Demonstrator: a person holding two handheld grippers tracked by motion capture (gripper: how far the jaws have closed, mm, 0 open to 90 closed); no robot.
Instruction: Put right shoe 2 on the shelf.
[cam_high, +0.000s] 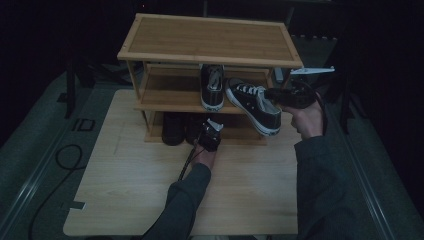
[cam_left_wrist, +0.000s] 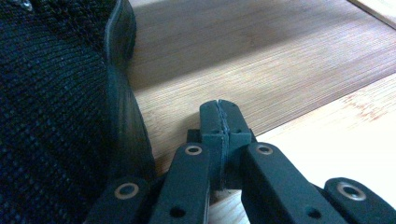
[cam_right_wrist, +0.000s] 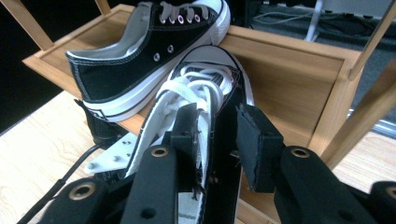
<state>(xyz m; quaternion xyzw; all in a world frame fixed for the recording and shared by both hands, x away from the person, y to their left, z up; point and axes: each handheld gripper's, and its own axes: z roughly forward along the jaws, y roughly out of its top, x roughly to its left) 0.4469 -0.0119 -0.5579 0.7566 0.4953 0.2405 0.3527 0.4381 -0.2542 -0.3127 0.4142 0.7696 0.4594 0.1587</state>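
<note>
Bamboo rack (cam_high: 210, 37): three slatted tiers in a pale frame, set on a light wood-grain surface (cam_high: 130, 190) with rounded corners.

Sneaker (cam_high: 252, 106): black canvas, white rubber sole and toe cap, white flat laces. It is seen tilted at the right front edge of the middle shelf (cam_high: 170, 97), toe toward the shelf, heel out over the edge. In the right gripper view the heel collar is found between the jaws of the right tool (cam_right_wrist: 222, 133); the left pad is laid against the lining, the right pad is stood apart from the canvas, so the jaws are parted and no clamping is shown.

Second sneaker (cam_high: 212, 86): same make, stood flat on the middle shelf just beside the first, heel toward the front. Metal eyelets and white stitching are seen on it in the right gripper view.

Dark shoes (cam_high: 175, 129): a matte pair, kept on the bottom tier. In the left gripper view a coarse black knit upper with a smooth dark sole edge is seen.

Left tool (cam_left_wrist: 220, 122): black, ribbed pads pressed together with nothing between, held low before the bottom tier beside the dark shoes.
</note>
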